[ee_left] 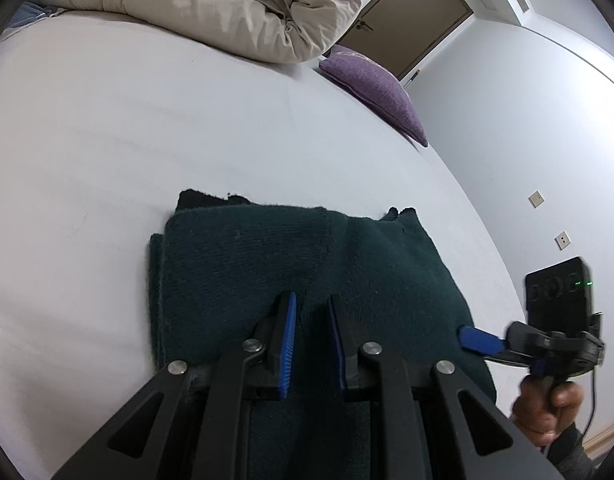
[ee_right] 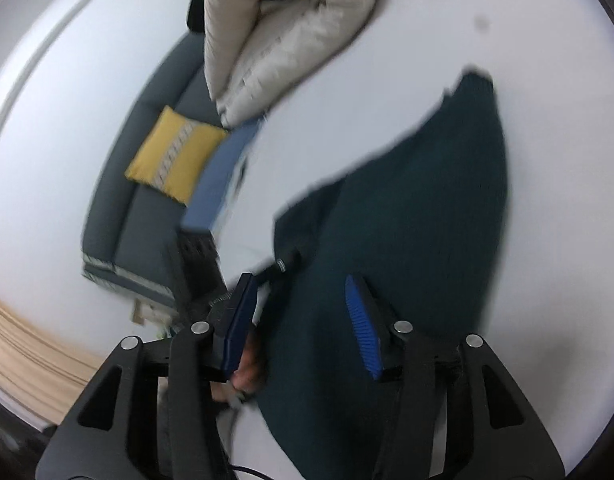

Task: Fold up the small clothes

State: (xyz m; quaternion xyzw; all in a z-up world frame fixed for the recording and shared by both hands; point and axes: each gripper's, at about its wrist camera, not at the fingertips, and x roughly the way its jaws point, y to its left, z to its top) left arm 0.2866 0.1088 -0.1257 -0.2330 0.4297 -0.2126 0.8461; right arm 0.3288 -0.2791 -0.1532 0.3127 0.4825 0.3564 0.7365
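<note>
Left of centre: bare white bed (ee_left: 107, 160), probably kept free as folding surface. Centre: dark green knit garment (ee_left: 267, 264), lying flat on the sheet in layers, part-folded by the look of it. Over its near edge: left gripper (ee_left: 311, 340), pads drawn close with a narrow gap, cloth showing through the gap, no fold plainly nipped; likely placed to pin or pick up the near hem. At the right edge: right gripper (ee_right: 303, 320), jaws spread with cloth below them and nothing clamped; likely lined up to take that side.

Hard to make out: contact between left pads and cloth. Near hem hidden beneath the left gripper. Right wrist view smeared with blur. Hand (ee_left: 547, 408) cut off at the frame's edge.
</note>
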